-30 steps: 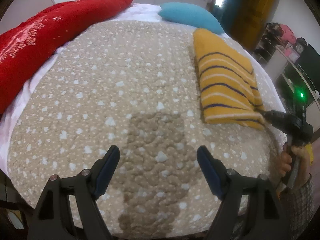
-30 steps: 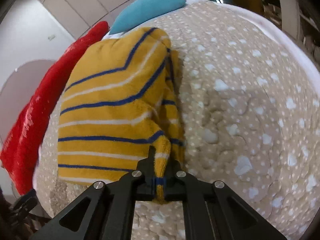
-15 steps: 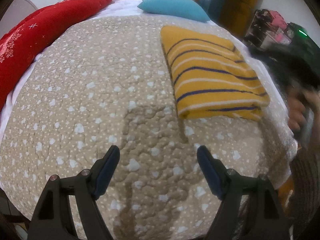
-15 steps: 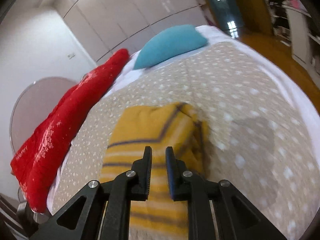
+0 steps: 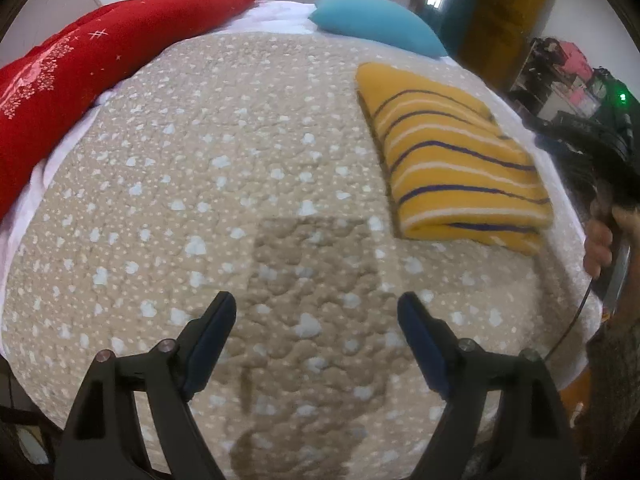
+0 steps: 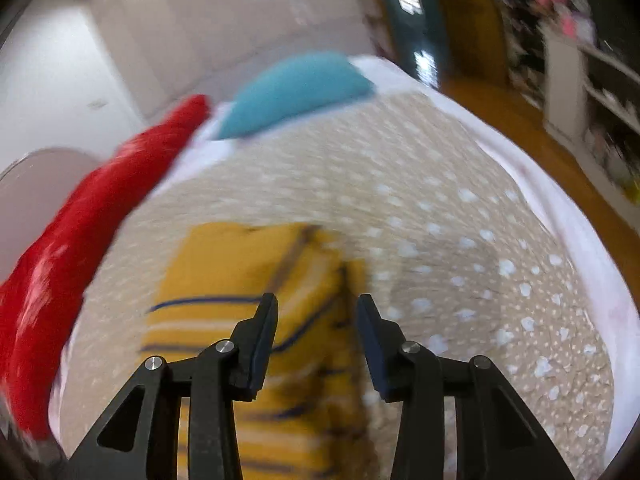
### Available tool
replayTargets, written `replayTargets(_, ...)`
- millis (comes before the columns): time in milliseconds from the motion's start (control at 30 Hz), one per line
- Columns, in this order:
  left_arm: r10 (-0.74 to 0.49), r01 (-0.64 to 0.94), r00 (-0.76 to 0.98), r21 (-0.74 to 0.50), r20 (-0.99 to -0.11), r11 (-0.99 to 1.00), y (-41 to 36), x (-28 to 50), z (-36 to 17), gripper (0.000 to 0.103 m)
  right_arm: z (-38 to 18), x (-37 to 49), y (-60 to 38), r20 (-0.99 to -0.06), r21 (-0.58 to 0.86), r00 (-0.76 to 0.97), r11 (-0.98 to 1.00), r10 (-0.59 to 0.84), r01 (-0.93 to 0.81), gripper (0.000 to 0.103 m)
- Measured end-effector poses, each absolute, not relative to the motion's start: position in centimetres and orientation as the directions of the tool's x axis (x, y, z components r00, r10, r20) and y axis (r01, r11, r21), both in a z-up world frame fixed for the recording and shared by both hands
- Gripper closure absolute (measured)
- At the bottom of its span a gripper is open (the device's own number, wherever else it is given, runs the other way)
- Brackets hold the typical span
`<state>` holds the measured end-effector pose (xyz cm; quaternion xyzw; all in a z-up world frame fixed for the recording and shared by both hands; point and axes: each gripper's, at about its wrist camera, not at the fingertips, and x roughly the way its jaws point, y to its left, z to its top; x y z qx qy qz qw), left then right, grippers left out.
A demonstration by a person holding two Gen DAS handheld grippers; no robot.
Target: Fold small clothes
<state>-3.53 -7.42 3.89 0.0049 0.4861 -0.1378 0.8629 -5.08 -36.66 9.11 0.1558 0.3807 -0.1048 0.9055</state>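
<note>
A folded yellow garment with blue and white stripes (image 5: 452, 160) lies flat on the beige dotted bed cover (image 5: 224, 168), toward the right side. My left gripper (image 5: 316, 312) is open and empty above the bare cover, left of and nearer than the garment. My right gripper (image 6: 316, 308) is open and empty, raised above the near end of the same garment (image 6: 240, 264); that view is blurred. The right gripper and the hand holding it also show at the right edge of the left wrist view (image 5: 592, 160).
A red blanket (image 5: 80, 68) lies along the left edge of the bed and a teal pillow (image 5: 376, 24) at the far end. Shelves with clutter (image 6: 592, 92) and a wooden floor (image 6: 520, 128) lie past the bed's right side.
My right gripper let go of the garment's corner, lifted away and has opened. The garment now lies folded on the cover. My left gripper stays open and shifted slightly.
</note>
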Motion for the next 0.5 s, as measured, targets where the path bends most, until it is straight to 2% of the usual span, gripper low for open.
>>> replayTargets(67,-0.236,0.262,0.499,-0.115,-0.833,0.958,-8.1,-4.1,4.3,0.021,9.1,-5.5,-34.1,-0.709,0.191,0.705,0.957,-0.020,0.220,0.059)
replayTargets(133,-0.229,0.277,0.518,-0.092,-0.824,0.957,-8.5,-5.0,4.9,0.021,7.6,-5.1,-32.2,-0.735,0.157,0.678,0.973,0.002,0.167,0.059)
replayTargets(200,-0.211,0.275,0.549,-0.064,-0.809,0.959,-8.4,-5.8,5.7,0.021,5.0,-4.7,-31.7,-0.786,0.128,0.618,0.976,-0.008,0.176,0.059)
replayTargets(267,-0.191,0.262,0.583,-0.040,-0.790,0.964,-7.8,-6.5,6.4,0.021,3.6,-5.3,-31.8,-0.785,0.098,0.618,0.976,-0.043,0.193,0.059)
replayTargets(367,-0.152,0.237,0.631,0.003,-0.760,0.971,-7.0,-7.2,7.2,0.018,4.2,-6.9,-31.9,-0.782,0.026,0.607,0.965,-0.141,0.259,0.057)
replayTargets(500,-0.178,0.231,0.630,-0.036,-0.756,0.972,-6.6,-7.6,7.4,0.017,7.5,-7.1,-31.2,-0.733,0.100,0.674,0.968,-0.084,0.230,0.057)
